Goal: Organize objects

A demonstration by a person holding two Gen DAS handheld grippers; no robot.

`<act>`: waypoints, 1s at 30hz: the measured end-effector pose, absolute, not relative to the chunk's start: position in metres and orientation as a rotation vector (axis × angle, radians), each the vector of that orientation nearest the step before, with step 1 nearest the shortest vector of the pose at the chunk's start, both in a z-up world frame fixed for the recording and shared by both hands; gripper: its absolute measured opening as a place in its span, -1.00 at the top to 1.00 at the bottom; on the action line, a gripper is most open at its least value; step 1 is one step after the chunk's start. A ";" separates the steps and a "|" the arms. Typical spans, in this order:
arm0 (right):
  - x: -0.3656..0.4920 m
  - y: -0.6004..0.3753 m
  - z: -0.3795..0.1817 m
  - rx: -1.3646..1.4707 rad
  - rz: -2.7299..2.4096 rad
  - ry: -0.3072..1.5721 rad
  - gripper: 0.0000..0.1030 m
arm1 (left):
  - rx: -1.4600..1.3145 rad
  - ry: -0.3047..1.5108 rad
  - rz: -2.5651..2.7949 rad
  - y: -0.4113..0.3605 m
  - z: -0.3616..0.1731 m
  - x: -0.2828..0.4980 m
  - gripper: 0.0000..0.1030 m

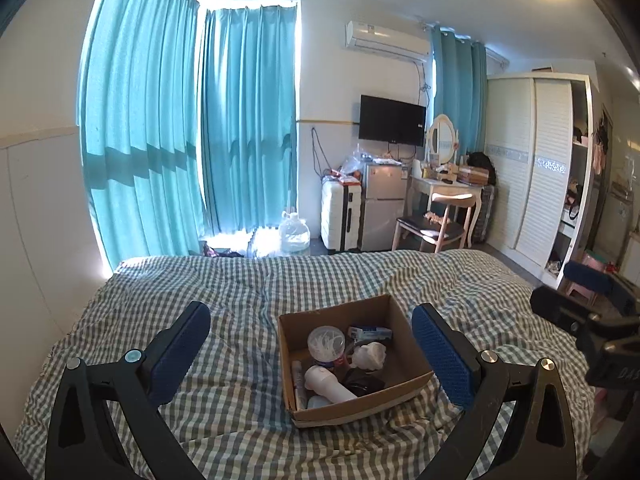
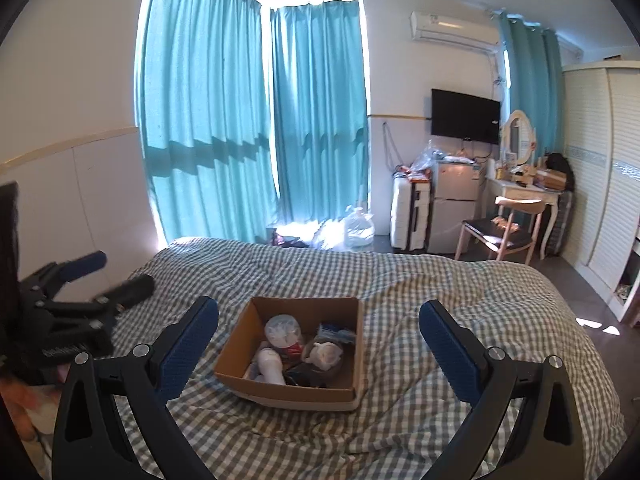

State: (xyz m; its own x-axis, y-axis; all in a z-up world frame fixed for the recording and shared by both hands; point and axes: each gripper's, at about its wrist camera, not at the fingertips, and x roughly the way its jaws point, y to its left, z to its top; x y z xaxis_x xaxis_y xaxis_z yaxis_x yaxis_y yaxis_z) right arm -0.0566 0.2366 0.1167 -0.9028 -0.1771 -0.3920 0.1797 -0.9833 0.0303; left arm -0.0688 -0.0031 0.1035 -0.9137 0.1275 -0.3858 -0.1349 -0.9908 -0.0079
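Note:
An open cardboard box [image 1: 404, 354] [image 2: 236, 344] rests on the checked bed cover. Inside it lie a round clear tub [image 1: 326, 342] [image 2: 282, 330], a white handle-shaped item [image 1: 328, 384] [image 2: 270, 364], a crumpled white piece [image 1: 370, 354] [image 2: 326, 354], a small blue and white packet [image 1: 370, 333] [image 2: 334, 330] and a dark item [image 1: 362, 382]. My left gripper [image 1: 312, 354] is open, its blue pads to either side of the box. My right gripper [image 2: 320, 344] is open too, framing the box from a little further back. Each gripper shows at the edge of the other's view, the left gripper [image 2: 108, 276] open and the right gripper [image 1: 568, 296] seen only in part.
The bed [image 1: 224, 300] [image 2: 440, 300] spreads out around the box. Beyond its foot stand teal curtains [image 1: 248, 120], a water jug [image 1: 294, 232], a white suitcase [image 1: 340, 216], a small fridge [image 1: 382, 208], a dressing table with chair [image 1: 440, 216] and a wardrobe [image 1: 536, 168].

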 end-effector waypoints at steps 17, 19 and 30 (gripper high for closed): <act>-0.024 0.242 0.030 0.482 -3.016 0.120 -0.97 | -0.603 -0.015 3.055 0.000 0.013 -0.026 -1.00; -0.022 0.243 0.027 0.435 -3.001 0.120 -0.97 | -0.635 -0.010 3.041 0.001 0.007 -0.030 -1.00; -0.026 0.247 0.012 0.479 -3.016 0.159 -0.97 | -0.655 -0.039 3.010 -0.001 0.003 -0.030 -1.00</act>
State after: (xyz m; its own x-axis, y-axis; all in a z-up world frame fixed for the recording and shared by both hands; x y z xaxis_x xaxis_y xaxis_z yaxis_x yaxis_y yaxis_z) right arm -0.0261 0.2466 0.0122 -0.9475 -0.0657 -0.3128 0.0983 -0.9911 -0.0894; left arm -0.0301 -0.0013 0.0031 -0.9079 0.0644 -0.4142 -0.0538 -0.9979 -0.0374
